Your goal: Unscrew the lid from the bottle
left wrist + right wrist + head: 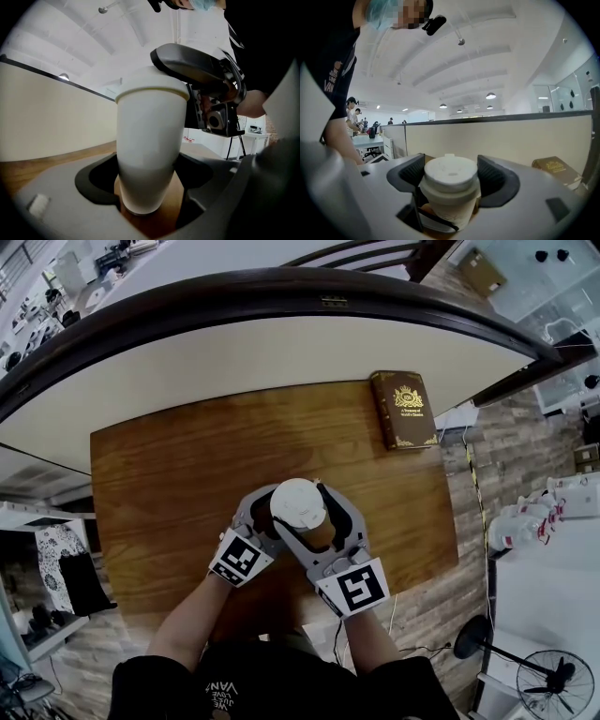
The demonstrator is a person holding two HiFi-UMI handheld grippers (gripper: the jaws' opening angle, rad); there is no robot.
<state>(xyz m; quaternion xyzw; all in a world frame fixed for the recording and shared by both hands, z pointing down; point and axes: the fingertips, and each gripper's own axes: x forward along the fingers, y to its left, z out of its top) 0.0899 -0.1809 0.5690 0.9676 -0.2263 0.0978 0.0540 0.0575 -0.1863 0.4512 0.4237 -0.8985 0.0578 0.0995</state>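
Observation:
A white bottle (149, 145) with a white lid (298, 502) stands upright on the wooden table (169, 484), near its front edge. My left gripper (270, 523) comes in from the left, and its jaws close round the bottle's lower body (143, 192). My right gripper (317, 514) comes in from the right, higher up, and is shut on the lid (451, 174), with one dark pad on each side. The lid sits on the bottle's rim (152, 91). In the left gripper view the right gripper (197, 70) covers the lid's top.
A brown book with gold print (405, 409) lies at the table's far right corner and also shows in the right gripper view as a book (555, 168). A curved beige partition (281, 343) runs behind the table. A fan (553, 681) stands on the floor at the right.

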